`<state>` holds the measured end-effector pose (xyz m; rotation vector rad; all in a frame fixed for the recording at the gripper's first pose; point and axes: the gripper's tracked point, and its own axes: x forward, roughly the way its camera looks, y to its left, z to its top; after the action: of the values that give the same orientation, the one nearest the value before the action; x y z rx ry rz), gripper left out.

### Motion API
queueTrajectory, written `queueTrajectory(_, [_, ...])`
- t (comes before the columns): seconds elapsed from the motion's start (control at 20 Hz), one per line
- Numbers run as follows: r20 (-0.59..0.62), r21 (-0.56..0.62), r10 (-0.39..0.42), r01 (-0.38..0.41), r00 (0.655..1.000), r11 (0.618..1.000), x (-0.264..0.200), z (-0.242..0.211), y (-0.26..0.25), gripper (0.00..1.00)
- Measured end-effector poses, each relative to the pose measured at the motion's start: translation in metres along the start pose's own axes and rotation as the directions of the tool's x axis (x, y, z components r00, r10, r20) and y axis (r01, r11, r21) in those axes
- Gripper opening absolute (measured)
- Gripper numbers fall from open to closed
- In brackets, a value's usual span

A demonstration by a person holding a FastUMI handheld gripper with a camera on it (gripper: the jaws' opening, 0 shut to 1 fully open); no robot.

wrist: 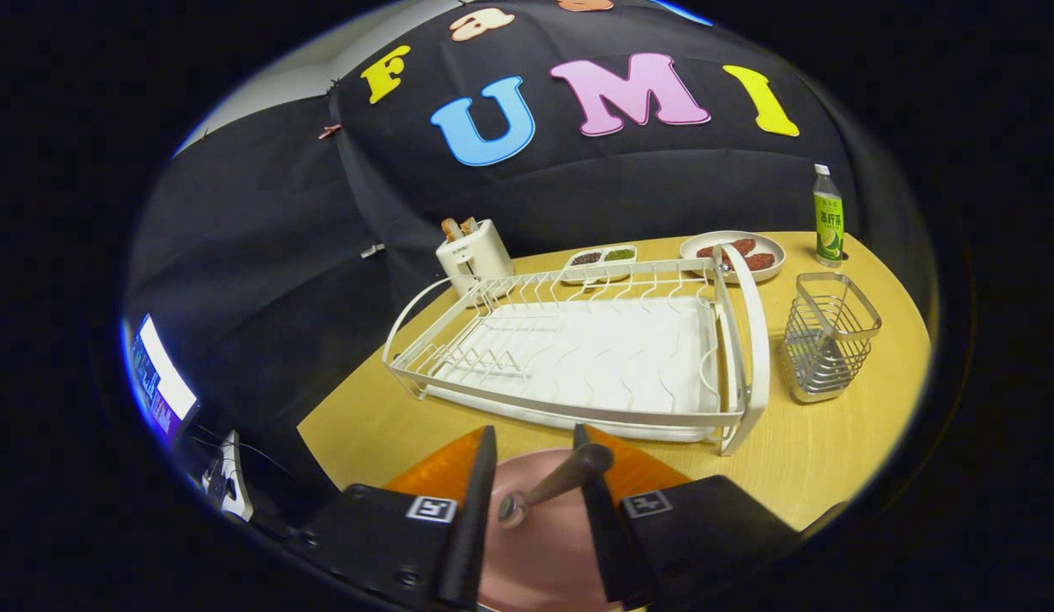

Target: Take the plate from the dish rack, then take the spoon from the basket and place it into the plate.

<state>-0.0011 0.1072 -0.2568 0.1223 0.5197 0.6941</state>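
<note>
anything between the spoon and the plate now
Nothing visible. The spoon lies between the tool's open fingers, its handle resting against one of them, directly over the pink plate. No other object sits between spoon and plate. The dish rack and the wire basket stand beyond the fingers, out of the way.

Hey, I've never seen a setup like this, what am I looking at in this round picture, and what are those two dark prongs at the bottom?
The prongs are the two fingers of a handheld gripper that a person carries; the camera rides on it and looks forward along them. Between the fingers lies a spoon over a pink plate; the fingers look open, with the spoon's handle resting against one of them. Ahead, on the wooden table, sits a white dish rack, with a wire basket beside it. Beyond are a toaster, a small divided dish, a plate of food and a bottle.
</note>
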Motion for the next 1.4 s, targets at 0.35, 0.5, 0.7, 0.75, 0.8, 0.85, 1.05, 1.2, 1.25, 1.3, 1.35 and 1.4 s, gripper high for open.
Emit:
queueTrajectory(0.35, [0.046, -0.113, -0.071, 0.075, 0.996, 0.991, -0.040, 0.024, -0.031, 0.98])
queueTrajectory(0.5, [0.072, -0.123, -0.087, 0.095, 0.994, 0.988, -0.056, 0.045, -0.041, 0.98])
queueTrajectory(0.7, [0.122, -0.119, -0.110, 0.125, 0.986, 0.985, -0.075, 0.085, -0.054, 0.98])
queueTrajectory(0.75, [0.136, -0.117, -0.115, 0.132, 0.984, 0.984, -0.079, 0.095, -0.058, 0.98])
queueTrajectory(0.8, [0.152, -0.115, -0.120, 0.138, 0.981, 0.984, -0.083, 0.104, -0.061, 0.98])
queueTrajectory(0.85, [0.169, -0.113, -0.129, 0.150, 0.977, 0.982, -0.088, 0.115, -0.066, 0.98])
queueTrajectory(1.05, [0.242, -0.118, -0.182, 0.215, 0.953, 0.970, -0.114, 0.154, -0.087, 0.98])
queueTrajectory(1.2, [0.299, -0.149, -0.180, 0.232, 0.937, 0.961, -0.135, 0.185, -0.094, 0.98])
queueTrajectory(1.25, [0.305, -0.148, -0.175, 0.229, 0.936, 0.962, -0.143, 0.192, -0.095, 0.98])
queueTrajectory(1.3, [0.323, -0.156, -0.165, 0.224, 0.932, 0.962, -0.152, 0.202, -0.093, 0.98])
queueTrajectory(1.35, [0.351, -0.166, -0.167, 0.237, 0.921, 0.957, -0.164, 0.216, -0.096, 0.98])
queueTrajectory(1.4, [0.374, -0.174, -0.178, 0.258, 0.910, 0.950, -0.176, 0.228, -0.099, 0.98])
